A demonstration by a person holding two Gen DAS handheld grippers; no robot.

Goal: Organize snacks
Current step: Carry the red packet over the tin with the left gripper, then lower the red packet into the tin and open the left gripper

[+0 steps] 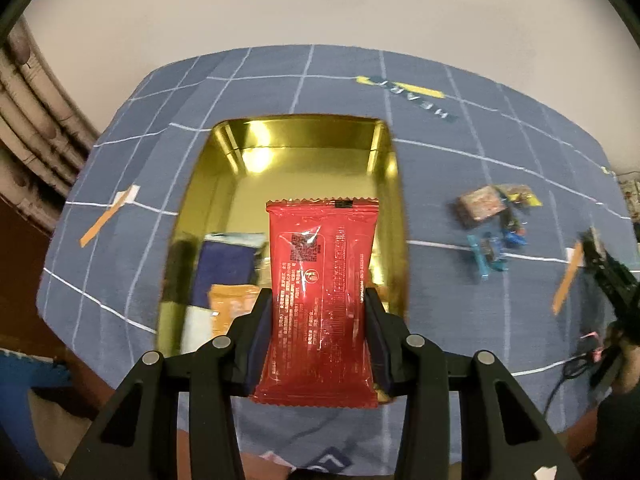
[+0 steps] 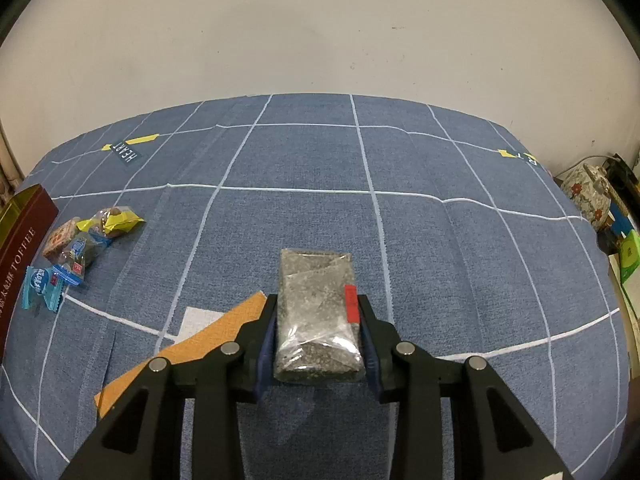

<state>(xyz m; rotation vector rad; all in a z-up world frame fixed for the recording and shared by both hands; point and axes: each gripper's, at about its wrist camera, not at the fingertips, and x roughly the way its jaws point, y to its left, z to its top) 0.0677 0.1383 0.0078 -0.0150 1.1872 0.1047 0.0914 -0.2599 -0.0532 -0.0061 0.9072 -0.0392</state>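
My left gripper (image 1: 319, 300) is shut on a red snack packet (image 1: 320, 292) and holds it above the open gold tin (image 1: 224, 168). Inside the tin lie a dark blue packet (image 1: 226, 268) and an orange packet (image 1: 230, 304). My right gripper (image 2: 318, 308) is shut on a clear packet of grey-black snack (image 2: 316, 316) with a red label, held above the blue checked cloth (image 2: 440, 260). A pile of loose snacks (image 2: 76, 248) lies at the left in the right wrist view, beside the tin's maroon side (image 2: 20, 248). The pile also shows in the left wrist view (image 1: 496, 224).
Orange tape strips (image 2: 180, 356) mark the cloth. A floral ceramic pot (image 2: 588, 196) and green items stand off the table's right edge. The right gripper's body shows at the right edge of the left wrist view (image 1: 612, 280). A wall rises behind the table.
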